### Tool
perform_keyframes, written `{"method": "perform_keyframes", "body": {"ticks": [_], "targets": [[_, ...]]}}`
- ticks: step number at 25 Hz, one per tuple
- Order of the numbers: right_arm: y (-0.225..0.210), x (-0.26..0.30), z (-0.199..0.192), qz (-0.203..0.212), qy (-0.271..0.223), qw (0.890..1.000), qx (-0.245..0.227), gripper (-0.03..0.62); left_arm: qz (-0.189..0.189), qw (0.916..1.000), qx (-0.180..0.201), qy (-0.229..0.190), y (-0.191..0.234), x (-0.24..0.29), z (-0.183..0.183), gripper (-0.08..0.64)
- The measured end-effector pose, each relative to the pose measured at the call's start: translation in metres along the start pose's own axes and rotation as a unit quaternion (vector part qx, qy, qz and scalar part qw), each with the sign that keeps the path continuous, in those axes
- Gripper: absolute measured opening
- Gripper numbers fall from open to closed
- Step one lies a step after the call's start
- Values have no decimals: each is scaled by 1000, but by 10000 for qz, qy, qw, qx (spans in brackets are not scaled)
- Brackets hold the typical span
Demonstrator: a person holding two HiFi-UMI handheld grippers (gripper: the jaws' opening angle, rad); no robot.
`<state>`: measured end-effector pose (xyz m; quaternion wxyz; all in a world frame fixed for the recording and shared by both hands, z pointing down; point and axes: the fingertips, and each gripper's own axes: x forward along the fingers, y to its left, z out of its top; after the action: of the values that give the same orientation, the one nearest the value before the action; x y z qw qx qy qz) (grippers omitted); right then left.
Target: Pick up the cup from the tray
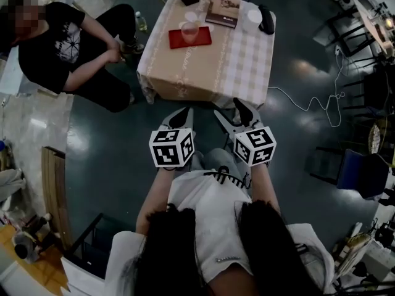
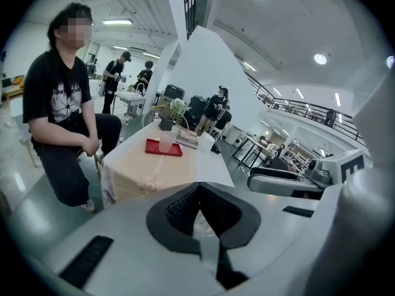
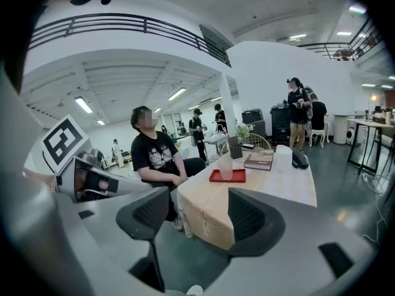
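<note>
- Nearest, at the bottom of the head view: dark hair, a white shirt, and two forearms stretched forward.
- Just ahead, the left gripper behind its square-marked cube; jaws pressed together in the left gripper view, nothing caught between them.
- Beside it, the right gripper behind a second cube; jaws standing well apart in the right gripper view, with only open air between the pads.
- Both held over the dark floor, short of the table's near edge, touching nothing.
- Further on, the table under a pale checked cloth.
- On its far left part, a red tray lying flat; upright on that tray, the clear cup, well apart from both grippers.
- Right of the tray, a book, then a white round thing and a black object by the far right corner.
- Left of the table, a seated person in a black shirt, hands clasped.
- Farthest off, in the gripper views: standing people at other tables and a railed balcony.
</note>
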<state>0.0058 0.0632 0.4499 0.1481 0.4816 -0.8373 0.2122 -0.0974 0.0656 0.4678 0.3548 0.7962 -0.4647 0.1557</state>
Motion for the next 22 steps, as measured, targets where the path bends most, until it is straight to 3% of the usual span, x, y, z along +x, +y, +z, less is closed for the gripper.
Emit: {"method": "perform_keyframes", "body": {"ticks": [9,16,22], "targets": [[5,14,25,14,-280,9995,-109,285,68,9999,33,-130,15,-3,20,8],[-5,44,39,8,-257,9994,-249,287,215,9996,-25,-206,35,4,36,8],[-17,80,52,157,-169,9988,-429,325,321,9993,-123,-175,50,25,52,8]]}}
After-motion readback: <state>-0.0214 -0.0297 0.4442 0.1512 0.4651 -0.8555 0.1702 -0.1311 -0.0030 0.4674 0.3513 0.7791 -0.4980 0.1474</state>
